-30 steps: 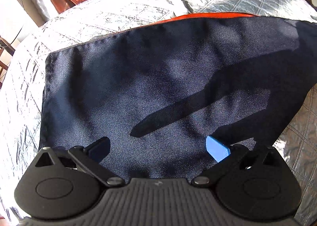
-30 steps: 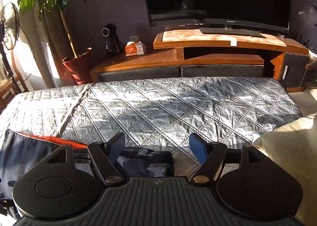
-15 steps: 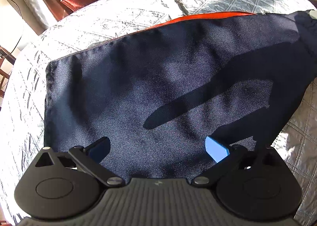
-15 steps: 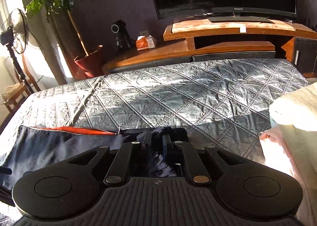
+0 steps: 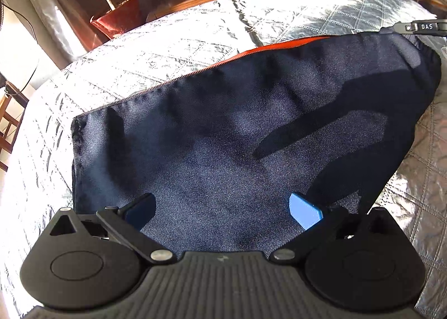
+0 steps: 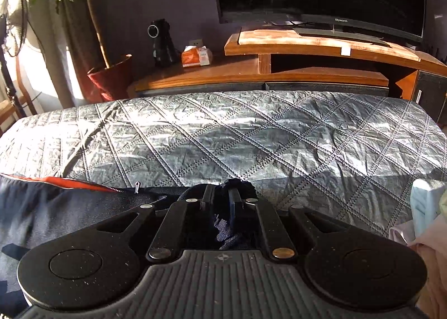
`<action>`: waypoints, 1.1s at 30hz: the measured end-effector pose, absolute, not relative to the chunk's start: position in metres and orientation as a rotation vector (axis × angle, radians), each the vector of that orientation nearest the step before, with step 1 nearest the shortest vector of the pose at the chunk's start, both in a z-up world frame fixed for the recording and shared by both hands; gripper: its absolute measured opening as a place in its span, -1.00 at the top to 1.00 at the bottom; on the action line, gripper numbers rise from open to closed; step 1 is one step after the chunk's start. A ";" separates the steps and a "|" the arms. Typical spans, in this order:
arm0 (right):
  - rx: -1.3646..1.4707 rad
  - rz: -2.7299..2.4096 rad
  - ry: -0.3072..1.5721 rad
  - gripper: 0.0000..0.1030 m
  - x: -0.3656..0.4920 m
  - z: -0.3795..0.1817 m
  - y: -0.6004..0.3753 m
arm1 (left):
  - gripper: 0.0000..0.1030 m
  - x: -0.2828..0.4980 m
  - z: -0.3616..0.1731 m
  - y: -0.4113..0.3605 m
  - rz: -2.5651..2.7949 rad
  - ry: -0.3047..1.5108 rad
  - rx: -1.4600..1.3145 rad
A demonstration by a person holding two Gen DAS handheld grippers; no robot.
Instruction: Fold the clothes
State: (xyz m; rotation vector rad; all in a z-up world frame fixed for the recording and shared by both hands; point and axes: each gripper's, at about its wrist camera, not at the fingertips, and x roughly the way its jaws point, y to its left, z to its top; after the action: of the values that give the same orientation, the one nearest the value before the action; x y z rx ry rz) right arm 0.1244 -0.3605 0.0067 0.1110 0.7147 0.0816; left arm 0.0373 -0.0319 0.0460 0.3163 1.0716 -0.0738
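Quilted bed cover (image 6: 251, 134) carries the navy jacket (image 5: 237, 137), spread flat. My right gripper (image 6: 222, 199) pinches its bunched corner; my left gripper (image 5: 223, 207) hovers spread, empty. Risk: one-sided pulling skews the fold.

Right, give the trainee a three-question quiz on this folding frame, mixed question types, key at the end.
1. True or false: the left tool is clamped on the navy zip-up garment.
2. Multiple choice: the right tool is (A) open above the grey quilted cover, (B) shut on a bunched end of the garment, (C) holding the tissue box.
3. Fill in: the lining showing along the garment's zipper edge is ____.

Key: 1 false, its fingers are spread apart over the cloth; 2 B; 3 orange.
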 end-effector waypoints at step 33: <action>0.003 0.111 0.821 0.71 0.134 0.002 -0.343 | -0.95 0.150 0.039 0.227 -0.103 0.915 -0.553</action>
State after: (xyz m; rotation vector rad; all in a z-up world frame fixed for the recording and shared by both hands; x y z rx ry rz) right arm 0.1345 -0.3431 0.0022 0.0026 0.8211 0.1106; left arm 0.1500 0.2271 0.0392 -0.5531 0.9149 -0.1029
